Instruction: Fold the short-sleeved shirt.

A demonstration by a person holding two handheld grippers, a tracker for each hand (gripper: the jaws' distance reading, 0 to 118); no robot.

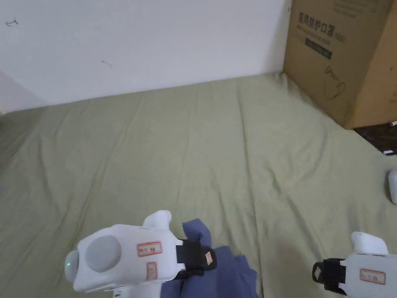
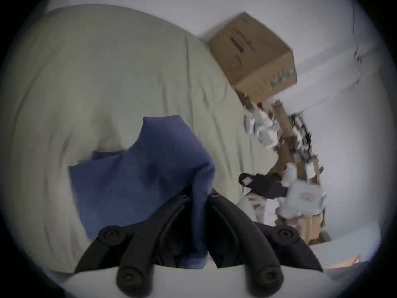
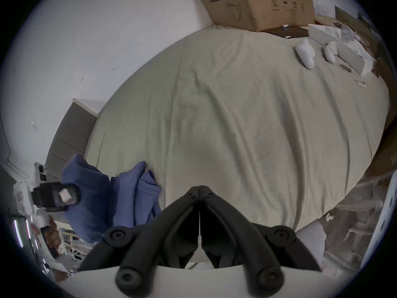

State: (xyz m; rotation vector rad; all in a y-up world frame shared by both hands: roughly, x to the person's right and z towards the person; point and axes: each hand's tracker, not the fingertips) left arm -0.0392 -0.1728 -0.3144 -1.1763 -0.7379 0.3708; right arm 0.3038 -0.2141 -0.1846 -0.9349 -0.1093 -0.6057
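Green sheet across frame, box upper right, left gripper clamped on blue shirt lower centre, right gripper closed, empty, lower right.

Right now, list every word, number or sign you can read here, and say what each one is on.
On the cardboard box: printed characters and pictograms, too blurred to quote.
On the left tongs: red-framed stickers, too small to read.
On the right tongs: one red-framed tag, too small to read.
On the blue shirt: no print visible.
Nothing is legible enough to quote.
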